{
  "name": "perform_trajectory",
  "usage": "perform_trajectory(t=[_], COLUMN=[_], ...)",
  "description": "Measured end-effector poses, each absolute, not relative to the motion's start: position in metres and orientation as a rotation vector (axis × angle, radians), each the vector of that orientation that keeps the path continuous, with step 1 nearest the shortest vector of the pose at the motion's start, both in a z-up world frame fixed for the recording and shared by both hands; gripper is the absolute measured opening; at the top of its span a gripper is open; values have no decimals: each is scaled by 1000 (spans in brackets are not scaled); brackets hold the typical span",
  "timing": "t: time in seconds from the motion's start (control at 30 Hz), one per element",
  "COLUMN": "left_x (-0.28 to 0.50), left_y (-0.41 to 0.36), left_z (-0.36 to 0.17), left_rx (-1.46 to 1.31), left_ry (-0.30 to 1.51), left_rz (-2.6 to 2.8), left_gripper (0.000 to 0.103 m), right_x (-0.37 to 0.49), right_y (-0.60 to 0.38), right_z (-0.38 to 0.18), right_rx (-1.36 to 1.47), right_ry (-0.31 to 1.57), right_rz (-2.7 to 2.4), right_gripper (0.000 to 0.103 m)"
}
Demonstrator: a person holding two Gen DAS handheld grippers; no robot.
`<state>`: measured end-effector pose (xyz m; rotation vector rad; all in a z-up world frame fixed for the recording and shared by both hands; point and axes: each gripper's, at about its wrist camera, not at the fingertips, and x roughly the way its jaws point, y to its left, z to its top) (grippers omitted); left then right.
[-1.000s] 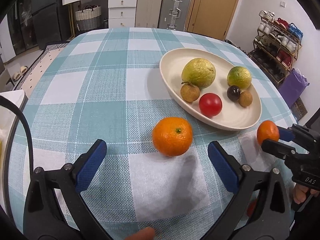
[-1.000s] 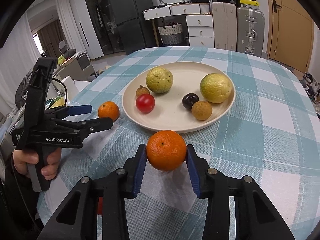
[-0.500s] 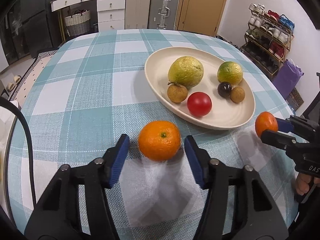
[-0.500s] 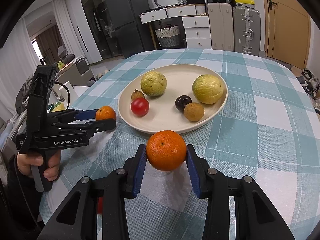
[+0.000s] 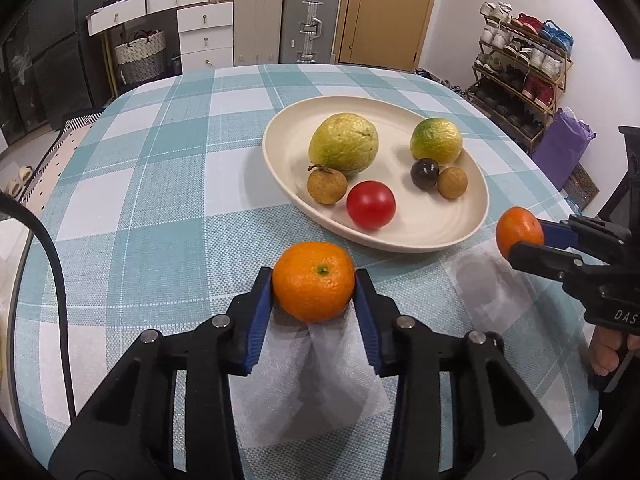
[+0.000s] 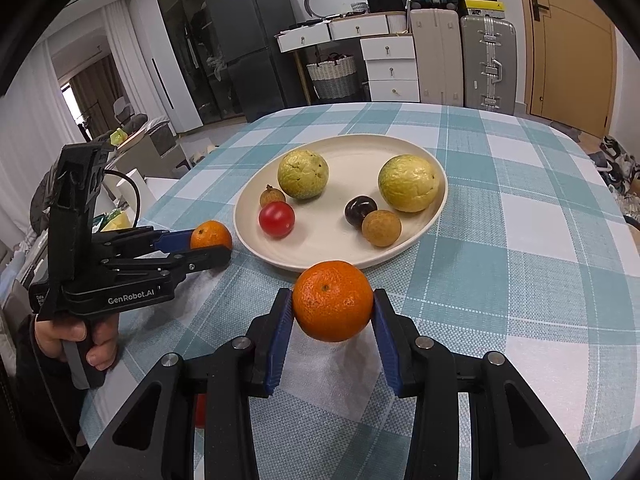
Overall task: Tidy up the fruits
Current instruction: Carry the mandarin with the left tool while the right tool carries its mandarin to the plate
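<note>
My left gripper [image 5: 314, 292] is shut on an orange mandarin [image 5: 313, 281] just in front of the cream plate [image 5: 460, 232]. My right gripper [image 6: 333, 306] is shut on a second mandarin [image 6: 333, 300] and holds it above the cloth near the plate's front rim [image 6: 304, 266]. The plate holds two green-yellow fruits [image 5: 344, 143], a red tomato [image 5: 371, 204], a dark plum [image 5: 425, 173] and two brown longans [image 5: 326, 186]. Each gripper shows in the other's view: the right one [image 5: 520, 240] and the left one [image 6: 210, 242].
The table wears a teal and white checked cloth [image 5: 168, 152]. A shoe rack [image 5: 524, 64] stands at the right. Drawers, a basket and suitcases [image 6: 464, 60] stand beyond the table's far edge. A red object [image 6: 200, 410] lies under my right gripper.
My left gripper moved forward and closed from wide open onto the mandarin on the cloth. My right gripper kept hold of its mandarin and lifted slightly.
</note>
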<state>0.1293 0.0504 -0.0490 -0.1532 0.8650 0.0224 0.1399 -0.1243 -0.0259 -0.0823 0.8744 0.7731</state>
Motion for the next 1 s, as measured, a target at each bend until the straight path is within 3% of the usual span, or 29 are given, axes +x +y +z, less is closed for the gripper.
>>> perform_trajectory(t=[1.0], left_x=[94], left_y=[28], left_z=[22], left_rx=[-132], left_ry=[683], left_rz=[-1], left_gripper=[37], right_x=[140], right_y=[-131], right_z=[10], right_rx=[-56], right_ry=[787], right_rz=[753], right_gripper=[40])
